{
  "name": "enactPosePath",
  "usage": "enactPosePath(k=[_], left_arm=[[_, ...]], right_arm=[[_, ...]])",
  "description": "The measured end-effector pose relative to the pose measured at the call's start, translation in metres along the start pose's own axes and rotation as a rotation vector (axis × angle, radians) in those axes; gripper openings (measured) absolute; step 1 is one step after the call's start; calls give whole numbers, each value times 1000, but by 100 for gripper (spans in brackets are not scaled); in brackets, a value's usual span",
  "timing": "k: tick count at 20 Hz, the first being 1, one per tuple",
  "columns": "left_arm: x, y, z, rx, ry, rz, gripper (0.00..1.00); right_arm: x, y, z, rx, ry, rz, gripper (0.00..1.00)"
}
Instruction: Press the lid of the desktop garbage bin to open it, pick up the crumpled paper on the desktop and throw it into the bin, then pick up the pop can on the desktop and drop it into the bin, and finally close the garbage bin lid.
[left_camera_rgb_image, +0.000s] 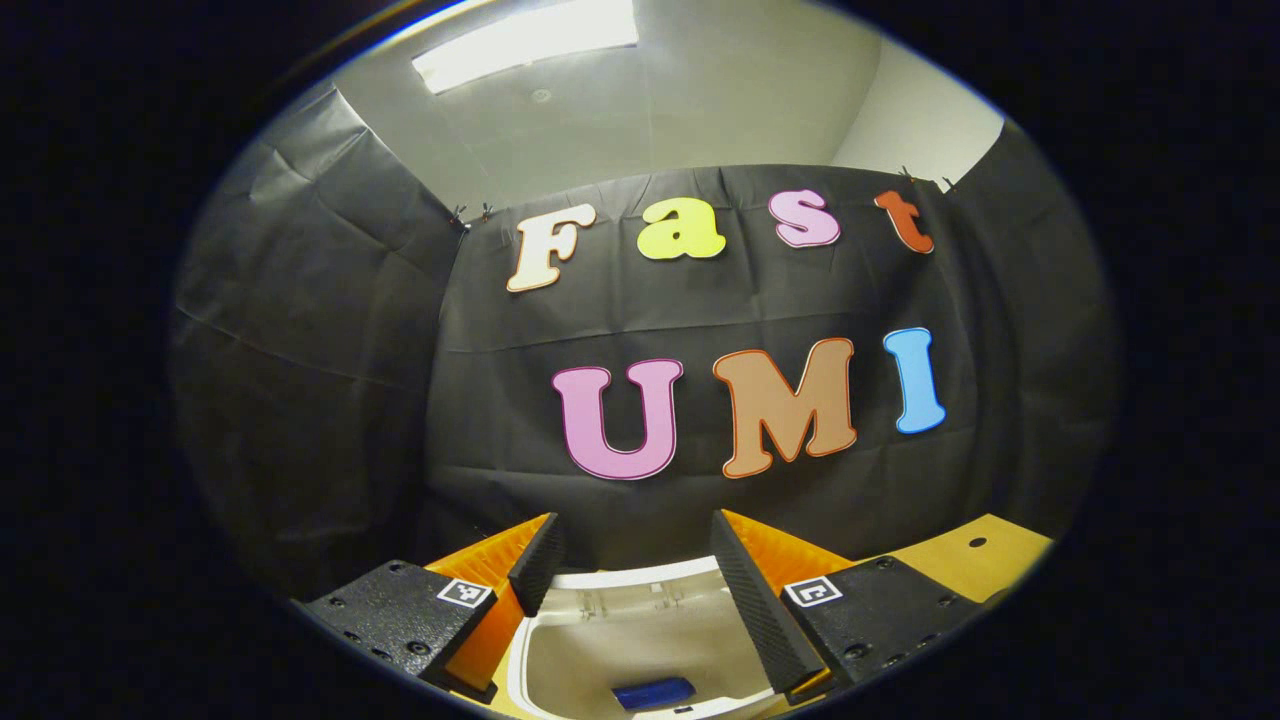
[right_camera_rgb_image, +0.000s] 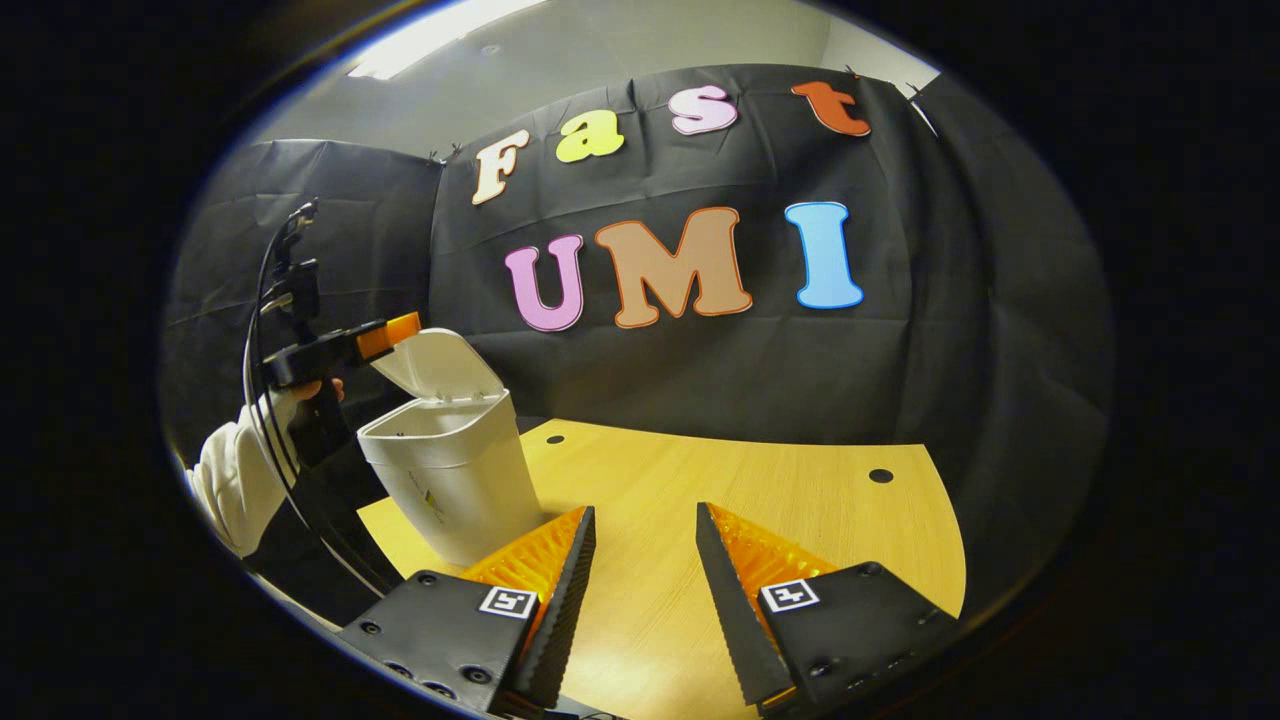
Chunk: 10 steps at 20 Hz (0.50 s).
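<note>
The white desktop bin (right_camera_rgb_image: 450, 480) stands on the left of the wooden table (right_camera_rgb_image: 760, 500) with its lid (right_camera_rgb_image: 438, 362) raised. My left gripper (right_camera_rgb_image: 395, 335), held by a hand in a white sleeve, sits at the lid's upper edge. In the left gripper view, that gripper (left_camera_rgb_image: 632, 530) is open, with its fingers on either side of the white bin (left_camera_rgb_image: 620, 630). A small blue thing (left_camera_rgb_image: 652, 692) shows low in the white hollow; I cannot tell what it is. My right gripper (right_camera_rgb_image: 645, 512) is open over bare table, nothing between its fingers.
Black cloth walls close the booth behind and to the sides of the table. Two small dark holes (right_camera_rgb_image: 880, 476) mark the tabletop. Cables (right_camera_rgb_image: 262, 330) hang from the left gripper beside the bin.
</note>
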<state>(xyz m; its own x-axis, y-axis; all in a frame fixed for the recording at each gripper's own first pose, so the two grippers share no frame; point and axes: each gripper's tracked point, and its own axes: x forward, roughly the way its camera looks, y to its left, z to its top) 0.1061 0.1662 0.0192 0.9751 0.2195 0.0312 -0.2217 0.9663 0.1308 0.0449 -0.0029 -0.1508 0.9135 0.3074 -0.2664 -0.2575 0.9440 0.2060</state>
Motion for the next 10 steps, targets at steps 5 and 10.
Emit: enactPosePath(k=[5,10], left_arm=[[-29,-6,-29,10,-15,51,89],[-45,-10,-61,-4,16,102,93]], right_arm=[[3,8,-3,-10,17,17,66],[9,17,-9,-20,39,42,66]])
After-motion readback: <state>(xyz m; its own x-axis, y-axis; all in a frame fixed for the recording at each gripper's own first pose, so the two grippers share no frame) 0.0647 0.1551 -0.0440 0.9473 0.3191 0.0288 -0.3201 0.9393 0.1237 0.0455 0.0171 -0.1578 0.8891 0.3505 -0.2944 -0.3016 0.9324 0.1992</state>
